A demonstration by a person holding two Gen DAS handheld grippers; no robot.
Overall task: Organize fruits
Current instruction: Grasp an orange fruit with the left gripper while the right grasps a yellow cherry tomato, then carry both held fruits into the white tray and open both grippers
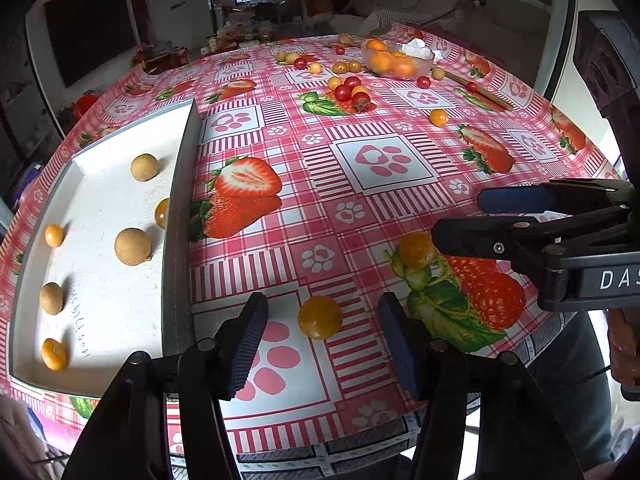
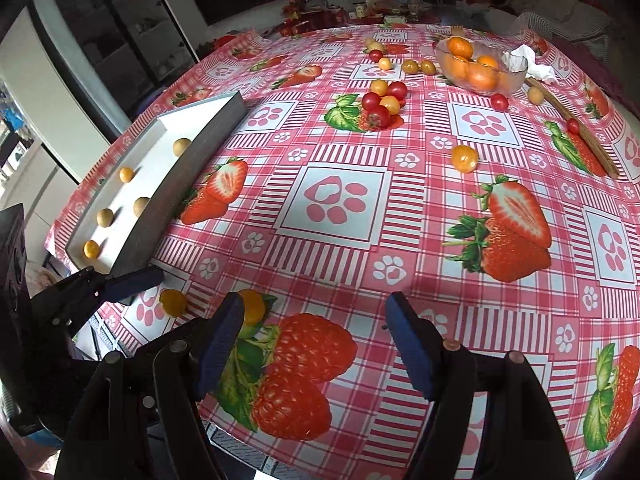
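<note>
My left gripper [image 1: 322, 344] is open, low over the table's near edge, with a yellow-orange cherry tomato [image 1: 319, 317] lying between its fingers, untouched. A second orange fruit [image 1: 416, 250] lies just right of it, beside the open right gripper [image 1: 456, 216]. In the right wrist view my right gripper [image 2: 316, 344] is open and empty; that orange fruit [image 2: 253, 306] sits by its left finger, and the tomato [image 2: 173, 302] lies near the left gripper [image 2: 132, 280]. A white tray [image 1: 120, 280] on the left holds several brown longans and orange fruits.
Far across the strawberry-print tablecloth [image 1: 384, 160] lie a cluster of red and yellow cherry tomatoes [image 1: 352, 92], a lone orange fruit [image 1: 439, 117], a glass bowl of oranges [image 1: 394, 62] with tissue beside it, and a wooden stick [image 1: 480, 92]. The tray's grey wall [image 1: 180, 200] stands upright.
</note>
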